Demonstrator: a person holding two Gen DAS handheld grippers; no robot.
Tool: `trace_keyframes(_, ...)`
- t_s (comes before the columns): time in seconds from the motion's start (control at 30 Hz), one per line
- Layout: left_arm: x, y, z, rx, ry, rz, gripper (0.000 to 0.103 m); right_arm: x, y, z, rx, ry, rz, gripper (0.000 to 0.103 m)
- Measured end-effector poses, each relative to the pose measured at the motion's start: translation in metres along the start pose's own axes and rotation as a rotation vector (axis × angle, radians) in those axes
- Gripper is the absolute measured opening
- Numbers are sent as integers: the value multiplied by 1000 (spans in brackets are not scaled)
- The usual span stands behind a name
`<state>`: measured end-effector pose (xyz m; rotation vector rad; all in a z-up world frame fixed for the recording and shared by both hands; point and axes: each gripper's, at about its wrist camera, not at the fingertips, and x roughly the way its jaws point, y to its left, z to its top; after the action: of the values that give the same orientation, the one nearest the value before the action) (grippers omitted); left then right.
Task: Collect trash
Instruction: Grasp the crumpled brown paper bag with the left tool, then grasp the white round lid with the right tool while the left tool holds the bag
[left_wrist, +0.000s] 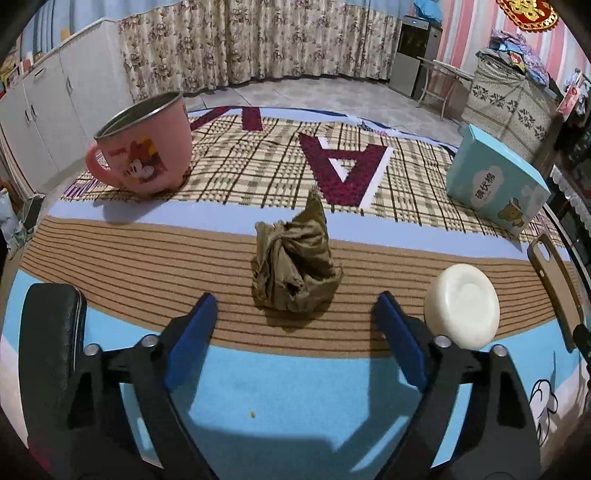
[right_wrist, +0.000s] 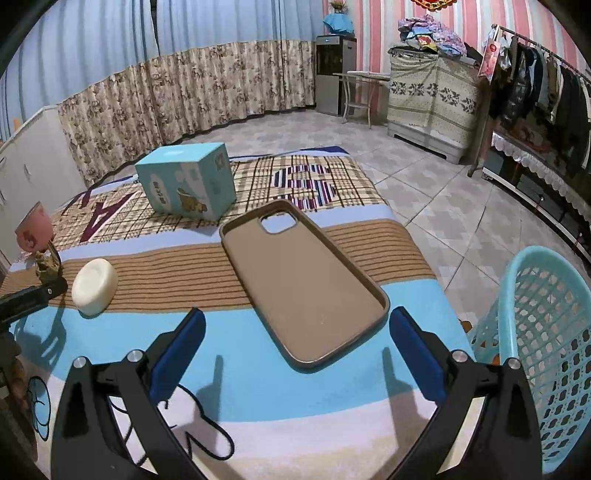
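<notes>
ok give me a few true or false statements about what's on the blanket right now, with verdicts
1. The crumpled olive-brown paper wad lies ahead of the left gripper, whose jaws are open. True.
2. The pink metal mug lies on its side. False: it stands upright.
3. The brown phone case lies with its hollow side up. True.
4. The round white soap bar sits inside the light blue plastic basket. False: it rests on the blanket.
5. The right gripper holds the phone case. False: its jaws are open.
</notes>
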<state>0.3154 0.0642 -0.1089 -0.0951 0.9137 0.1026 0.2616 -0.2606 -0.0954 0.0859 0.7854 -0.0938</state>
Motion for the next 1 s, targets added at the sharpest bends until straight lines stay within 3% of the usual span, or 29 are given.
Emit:
trace_keyframes(0.07,-2,-1,1,6,-10,-20,62,2,2,0,-5,4,-2,97)
trace_keyframes(0.23,-1,-6,3,34,-16,-28,42,1,5,0,-20,2,-1,97)
trace_keyframes(0.37,-6,-1,5,29,-27,-50,40,0,5,0,-28,-1,-4,97)
trace_keyframes(0.57,-21,14,7,31,-51,-15,40,-6,14,-1,-47,-17,6,97)
trace_keyframes(0.87,-52,40,9,-6,-85,-18,40,-13,76,-6,-186,-28,71,97)
trace_keyframes(1.0,-58,53,7,-21,-88,-12,40,-13,107,-1,-207,-14,142,97)
